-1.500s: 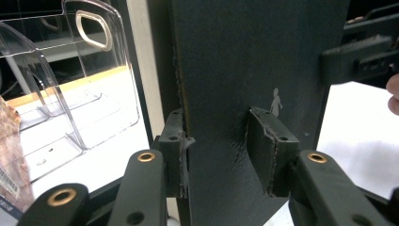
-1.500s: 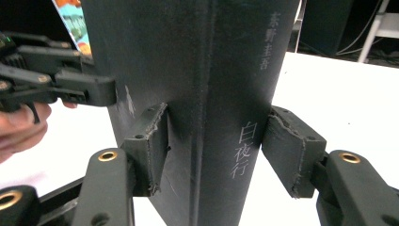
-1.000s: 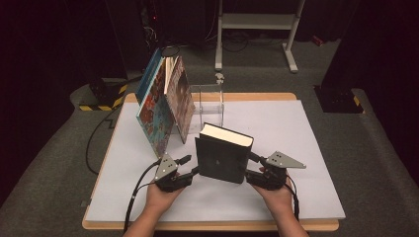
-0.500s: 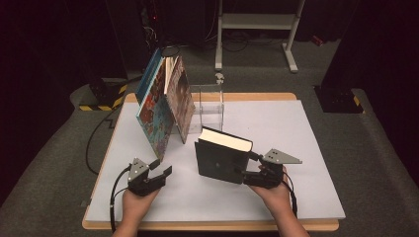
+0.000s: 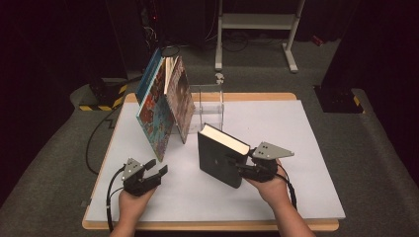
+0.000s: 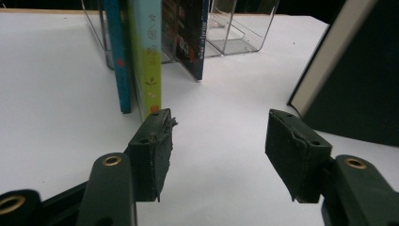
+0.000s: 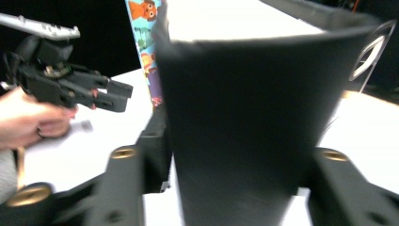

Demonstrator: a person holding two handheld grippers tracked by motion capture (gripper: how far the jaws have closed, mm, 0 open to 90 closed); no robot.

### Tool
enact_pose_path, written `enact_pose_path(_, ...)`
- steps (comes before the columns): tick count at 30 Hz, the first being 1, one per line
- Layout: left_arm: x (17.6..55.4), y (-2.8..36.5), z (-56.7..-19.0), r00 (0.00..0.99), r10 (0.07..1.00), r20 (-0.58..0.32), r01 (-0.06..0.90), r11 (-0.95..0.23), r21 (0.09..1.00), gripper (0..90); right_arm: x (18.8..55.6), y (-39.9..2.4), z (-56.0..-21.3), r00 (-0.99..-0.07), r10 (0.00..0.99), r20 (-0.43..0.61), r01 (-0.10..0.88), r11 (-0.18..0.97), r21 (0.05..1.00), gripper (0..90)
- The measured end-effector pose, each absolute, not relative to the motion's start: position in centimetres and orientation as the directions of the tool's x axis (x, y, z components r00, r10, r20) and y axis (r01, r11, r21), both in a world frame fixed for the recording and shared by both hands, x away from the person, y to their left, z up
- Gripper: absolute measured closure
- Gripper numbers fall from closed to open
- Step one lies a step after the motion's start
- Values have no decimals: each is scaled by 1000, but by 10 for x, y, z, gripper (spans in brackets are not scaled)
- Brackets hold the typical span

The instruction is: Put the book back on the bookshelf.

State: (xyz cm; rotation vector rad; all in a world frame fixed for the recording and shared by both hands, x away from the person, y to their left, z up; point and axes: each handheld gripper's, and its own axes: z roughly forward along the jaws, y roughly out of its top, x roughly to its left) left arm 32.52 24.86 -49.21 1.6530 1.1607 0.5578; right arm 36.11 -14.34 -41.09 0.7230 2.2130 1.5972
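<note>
Your left gripper (image 5: 152, 174) sat nearest you over the white table (image 5: 306, 197), jaws apart and empty. Your right gripper (image 5: 236, 164), jaws just closing, clamped the black book (image 5: 217, 160) standing upright at mid-table. Beyond, colourful books (image 5: 165, 101) leaned against the clear rack (image 5: 210, 101).

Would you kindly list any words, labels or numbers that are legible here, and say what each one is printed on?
None can be read.
Dark book spine: small light lettering, too blurred to read.
Light blue and green book spine: a round mark and small drawings, no legible words.
Picture book cover: colourful artwork, any title too small.
Black book between the right gripper's jaws: plain cover.
</note>
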Motion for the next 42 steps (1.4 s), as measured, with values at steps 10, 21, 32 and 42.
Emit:
enact_pose_path(10,325,257,-491,412,893,-179,429,-17,903,420,351,-135,-416,-710,704,7,201,193,960,536)
enact_pose_path(21,325,258,-492,412,893,-180,436,-20,900,421,351,-135,-413,-671,741,25,244,189,951,513)
enact_pose_path(32,326,260,-492,404,895,-187,440,-11,898,417,354,-134,-408,-666,745,31,265,197,944,492)
enact_pose_path(42,328,261,-493,409,892,-191,445,-12,896,415,359,-133,-404,-669,741,59,280,177,943,524)
